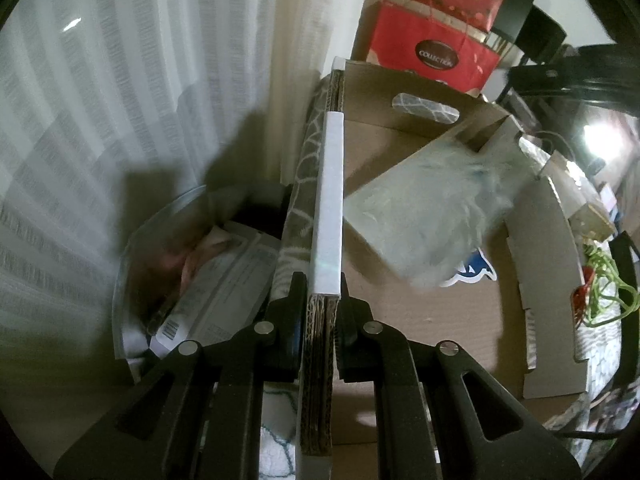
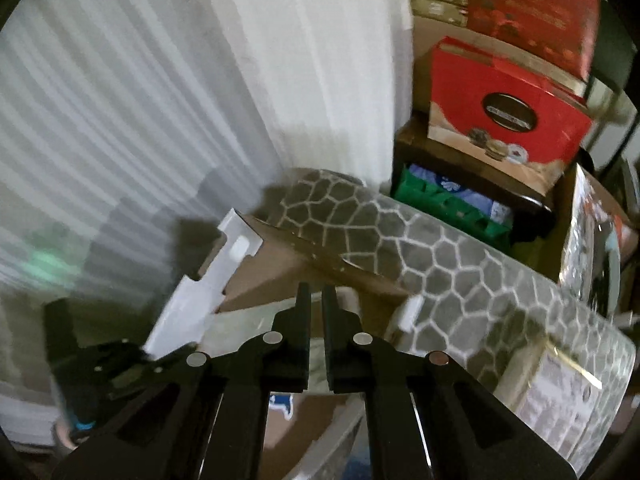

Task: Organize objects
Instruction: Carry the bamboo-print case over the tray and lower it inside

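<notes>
My left gripper (image 1: pixel 322 284) is shut on the left wall of an open cardboard box (image 1: pixel 420 340), pinching the corrugated edge just below its white strip (image 1: pixel 330 200). Inside the box a pale, blurred, fluffy-looking thing (image 1: pixel 432 208) hangs over the brown floor, above a blue sticker (image 1: pixel 476 272). In the right wrist view my right gripper (image 2: pixel 316 292) hovers over the same box (image 2: pixel 280 264), its jaws nearly touching, with nothing visible in the slit. The left gripper (image 2: pixel 136 360) shows at the lower left, at the box's white flap (image 2: pixel 200 300).
A grey rug with a white web pattern (image 2: pixel 440 264) lies rolled along the box's far side. Red gift bags (image 1: pixel 432 48) are stacked behind it. A clear bag of papers (image 1: pixel 208 280) sits left of the box against a white curtain (image 1: pixel 120 120). Green cord (image 1: pixel 604 292) lies at the right.
</notes>
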The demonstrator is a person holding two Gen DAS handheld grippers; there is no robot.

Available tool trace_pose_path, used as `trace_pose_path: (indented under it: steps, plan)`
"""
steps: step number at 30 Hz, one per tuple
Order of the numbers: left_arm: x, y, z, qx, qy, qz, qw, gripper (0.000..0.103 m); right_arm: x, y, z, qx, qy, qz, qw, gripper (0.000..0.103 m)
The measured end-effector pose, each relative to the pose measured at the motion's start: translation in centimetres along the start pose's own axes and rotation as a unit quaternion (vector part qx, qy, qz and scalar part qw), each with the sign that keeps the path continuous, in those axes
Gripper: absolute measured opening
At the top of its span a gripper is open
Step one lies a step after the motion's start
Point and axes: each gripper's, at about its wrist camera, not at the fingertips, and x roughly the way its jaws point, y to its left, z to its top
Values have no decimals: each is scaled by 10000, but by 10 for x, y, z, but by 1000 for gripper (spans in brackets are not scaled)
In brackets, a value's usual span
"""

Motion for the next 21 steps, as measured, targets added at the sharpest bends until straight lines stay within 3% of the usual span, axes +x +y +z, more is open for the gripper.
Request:
trace_pose_path:
  steps: [4, 10, 12, 16, 21]
  plan:
    - [0, 0, 0, -8, 2, -16, 10000, 11, 26, 7, 0, -107, 174, -131, 9997, 5]
    - [1, 1, 1, 27, 22, -49, 10000, 11, 31, 15, -14, -143, 406, -133, 9990, 11]
    - [0, 2, 1, 11, 18, -62, 10000, 11, 37, 18, -15, -154, 510, -95, 9985, 23]
    - [0, 3, 0, -18, 16, -81, 10000, 11, 56, 23, -20, -202, 706, -185, 9971, 39]
    - [0, 3, 1, -9, 17, -72, 10000, 11, 90, 3, -19, 750, 1078, 200, 9911, 42]
